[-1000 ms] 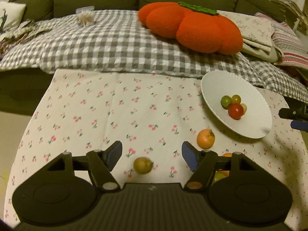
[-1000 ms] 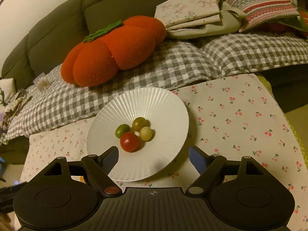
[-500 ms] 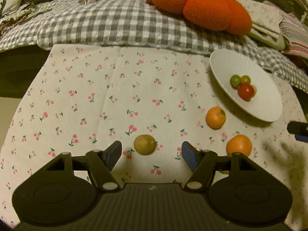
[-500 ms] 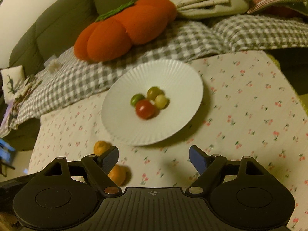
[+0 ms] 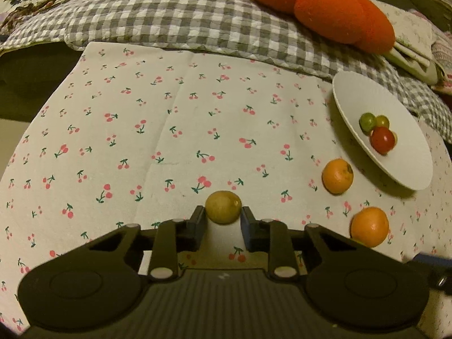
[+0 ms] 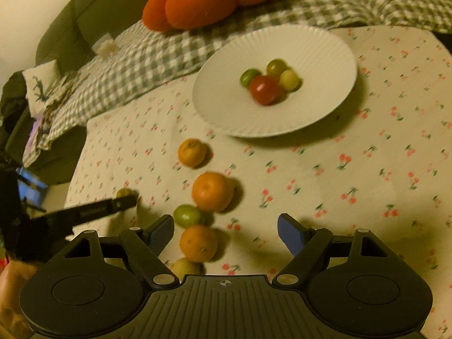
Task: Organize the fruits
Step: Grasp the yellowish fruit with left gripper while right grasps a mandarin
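Note:
My left gripper (image 5: 222,220) is shut on a yellow-green fruit (image 5: 223,207) that rests on the cherry-print cloth. Two oranges (image 5: 337,176) (image 5: 369,226) lie to its right. A white plate (image 5: 404,169) at the right holds a red tomato (image 5: 382,140) and small green fruits (image 5: 367,121). My right gripper (image 6: 226,230) is open above the cloth; an orange (image 6: 198,243) lies between its fingers near the left one. Ahead lie a green fruit (image 6: 186,215), two more oranges (image 6: 212,191) (image 6: 192,152) and the plate (image 6: 226,104).
A yellowish fruit (image 6: 185,267) sits close under the right gripper. The left gripper's finger (image 6: 99,207) shows at the left of the right wrist view. A checked blanket (image 5: 169,17) and orange pumpkin cushion (image 5: 325,5) lie on the sofa behind the table.
My left gripper moved forward and shut on the yellow-green fruit. My right gripper pulled back and tilted down, so the row of oranges and green fruit came into view.

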### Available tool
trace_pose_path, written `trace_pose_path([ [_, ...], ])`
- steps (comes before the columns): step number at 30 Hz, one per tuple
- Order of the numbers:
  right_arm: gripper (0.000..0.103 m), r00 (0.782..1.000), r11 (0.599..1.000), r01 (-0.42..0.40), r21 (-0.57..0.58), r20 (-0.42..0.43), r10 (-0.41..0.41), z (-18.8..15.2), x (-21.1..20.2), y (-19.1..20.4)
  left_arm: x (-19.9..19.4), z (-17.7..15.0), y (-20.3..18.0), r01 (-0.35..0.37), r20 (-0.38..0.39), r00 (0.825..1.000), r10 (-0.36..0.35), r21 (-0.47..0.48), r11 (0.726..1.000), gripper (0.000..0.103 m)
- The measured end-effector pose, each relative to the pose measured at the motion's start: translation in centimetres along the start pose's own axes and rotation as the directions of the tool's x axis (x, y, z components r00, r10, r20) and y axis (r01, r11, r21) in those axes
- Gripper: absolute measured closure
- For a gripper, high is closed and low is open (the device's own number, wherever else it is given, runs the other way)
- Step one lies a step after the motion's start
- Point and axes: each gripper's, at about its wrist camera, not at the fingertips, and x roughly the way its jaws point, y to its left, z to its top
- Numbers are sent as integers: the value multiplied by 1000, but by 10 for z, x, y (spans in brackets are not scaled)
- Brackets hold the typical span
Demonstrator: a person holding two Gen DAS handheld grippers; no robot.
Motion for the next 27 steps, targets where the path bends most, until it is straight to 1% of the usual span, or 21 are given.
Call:
trace_pose_path([
  [5, 21, 999, 999, -36, -22, -40, 35, -13, 11, 10, -11, 0, 0, 10, 17, 1000, -10, -15, 1000, 78],
  [9, 21, 997, 997, -42, -69, -73, 37, -26, 20, 22, -23, 2, 4, 19, 48, 999, -18, -29, 999, 78],
  [13, 21, 998, 995, -29, -91, -53, 24, -28, 24, 27, -29, 3, 5, 41, 58, 998, -38, -42, 998, 78],
  [18, 23, 1000, 997, -16, -70, -27, 14, -26, 30, 25, -30, 3, 3, 55, 58, 997, -53, -38, 998, 78],
  [19, 26, 1000, 997, -18, -70, -23, 17, -25, 30, 25, -30, 3, 4, 56, 58, 997, -53, -38, 998, 78],
  [20, 35, 1000, 997, -21, -74, -19, 20, -25, 30, 26, -30, 3, 4, 56, 59, 997, -54, -39, 998, 78],
  [21, 50, 1000, 997, -25, -76, -18, 24, -24, 31, 25, -31, 4, 4, 56, 60, 997, -53, -40, 998, 78],
  [22, 57, 1000, 997, -24, -75, -20, 23, -24, 33, 25, -31, 4, 5, 56, 61, 997, -54, -40, 998, 78],
  [23, 66, 1000, 997, -10, -76, -16, 9, -23, 33, 24, -31, 4, 5, 56, 62, 997, -53, -41, 998, 78],
  [24, 69, 1000, 997, -7, -78, -13, 6, -23, 34, 24, -31, 4, 5, 56, 62, 997, -53, -42, 998, 78],
  [27, 69, 1000, 998, -15, -59, -16, 14, -21, 32, 22, -32, 4, 5, 58, 65, 996, -55, -42, 997, 78],
])
